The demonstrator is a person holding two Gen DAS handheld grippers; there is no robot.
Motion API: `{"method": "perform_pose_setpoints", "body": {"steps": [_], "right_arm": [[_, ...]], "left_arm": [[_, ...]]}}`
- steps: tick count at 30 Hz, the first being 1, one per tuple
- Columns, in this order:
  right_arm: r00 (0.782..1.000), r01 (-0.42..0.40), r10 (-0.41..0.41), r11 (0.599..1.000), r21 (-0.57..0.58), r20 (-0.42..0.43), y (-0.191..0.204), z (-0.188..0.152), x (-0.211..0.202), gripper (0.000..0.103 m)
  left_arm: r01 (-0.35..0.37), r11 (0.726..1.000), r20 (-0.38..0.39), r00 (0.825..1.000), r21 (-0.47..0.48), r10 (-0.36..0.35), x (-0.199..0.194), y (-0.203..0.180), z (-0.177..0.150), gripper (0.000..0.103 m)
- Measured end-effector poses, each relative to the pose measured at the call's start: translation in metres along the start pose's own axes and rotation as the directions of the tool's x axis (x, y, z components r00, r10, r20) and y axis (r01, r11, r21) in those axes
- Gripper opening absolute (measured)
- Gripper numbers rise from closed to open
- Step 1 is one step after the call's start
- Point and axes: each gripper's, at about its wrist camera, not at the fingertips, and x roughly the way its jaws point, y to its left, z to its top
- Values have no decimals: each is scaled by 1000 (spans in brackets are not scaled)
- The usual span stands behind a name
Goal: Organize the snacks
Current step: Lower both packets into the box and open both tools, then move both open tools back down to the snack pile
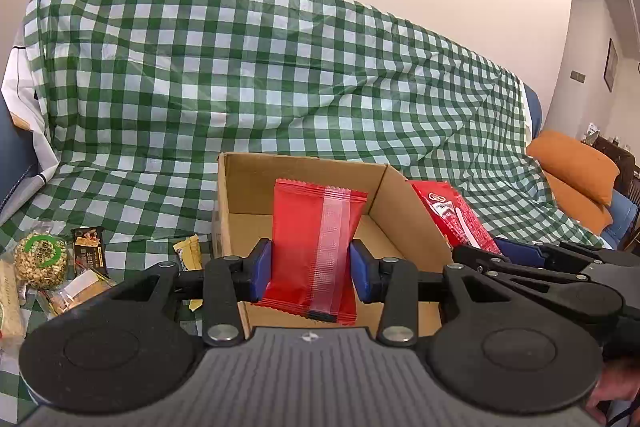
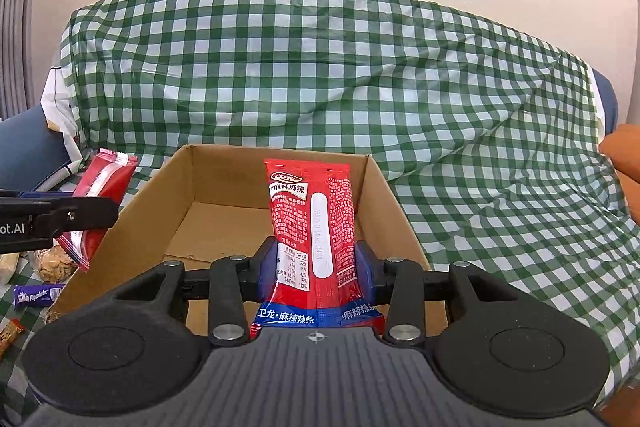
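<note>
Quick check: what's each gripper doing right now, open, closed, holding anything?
Left gripper: closed on the plain red snack packet, above the cardboard box.
Right gripper: closed on the red spicy-strip packet.

both wrist views face the cardboard box (image 1: 304,187) closely.

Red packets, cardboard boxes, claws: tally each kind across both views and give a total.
Red packets: 2, a plain red packet in the left claw and a printed red packet in the right claw
Cardboard boxes: 1, the cardboard box
Claws: 2
Total: 5
</note>
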Motion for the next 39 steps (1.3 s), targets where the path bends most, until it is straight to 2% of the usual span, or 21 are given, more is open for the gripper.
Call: {"method": "perform_pose_setpoints", "body": {"steps": [8, 11, 12, 13, 14, 15, 17, 19, 23, 26, 28, 29, 31, 33, 35, 36, 37, 39], "right_arm": [[1000, -3, 3, 1000, 4, 16, 4, 4, 1, 42], [1000, 2, -3, 1000, 13, 18, 3, 5, 3, 45], [1000, 16, -17, 1000, 16, 17, 3, 5, 4, 49], [999, 42, -42, 999, 22, 18, 3, 5, 6, 52], [998, 58, -59, 998, 30, 22, 2, 6, 7, 61], [998, 63, -64, 997, 44, 21, 1, 6, 8, 65], [998, 60, -61, 996, 72, 14, -1, 7, 11, 65], [998, 64, -64, 993, 97, -2, -2, 7, 15, 65], [999, 45, -44, 988, 151, -14, 0, 9, 19, 65], [1000, 9, -6, 981, 192, -16, 7, 10, 20, 63], [999, -39, 43, 974, 221, -14, 14, 11, 21, 54], [998, -60, 64, 972, 228, -10, 17, 12, 20, 49], [993, -117, 119, 967, 228, 5, 29, 13, 17, 43], [985, -174, 174, 963, 207, 22, 43, 14, 14, 39], [973, -230, 226, 956, 184, 40, 55, 17, 9, 38], [962, -273, 268, 946, 173, 53, 61, 18, 7, 38], [950, -312, 307, 936, 164, 58, 67, 21, 6, 38], [916, -402, 400, 904, 148, 45, 83, 22, 5, 38]], "left_arm": [[21, 1000, -5, 1000, -8, -21, 2, 2, 0, 48], [38, 999, -40, 998, -1, -38, 9, 0, -2, 71], [32, 999, -34, 999, 0, -32, 9, 0, -4, 71], [23, 1000, -25, 999, 4, -23, 8, 0, -5, 71], [15, 1000, -11, 1000, 12, -15, 7, 0, -5, 71], [2, 1000, 16, 1000, 24, -3, 5, 0, -5, 71], [-33, 998, 85, 996, 50, 29, -3, 1, -6, 71], [-56, 997, 120, 992, 61, 49, -10, 4, -6, 71], [-51, 999, 78, 996, 15, 50, -21, 21, 5, 71], [-1, 1000, -28, 1000, 12, 1, -16, 45, 31, 70], [38, 999, -85, 996, 26, -36, -12, 67, 53, 68], [31, 999, -100, 995, 36, -28, -12, 78, 61, 64], [-24, 998, -90, 996, 54, 29, -12, 108, 75, 58], [-91, 995, -85, 992, 48, 95, -13, 137, 73, 34], [-180, 983, -96, 979, 28, 182, -13, 171, 55, 30], [-227, 974, -135, 965, 7, 226, -10, 185, 45, 24], [-304, 950, -246, 929, -76, 278, -4, 204, 42, 18], [-307, 917, -258, 936, -256, 241, -8, 237, 42, 17]]}}
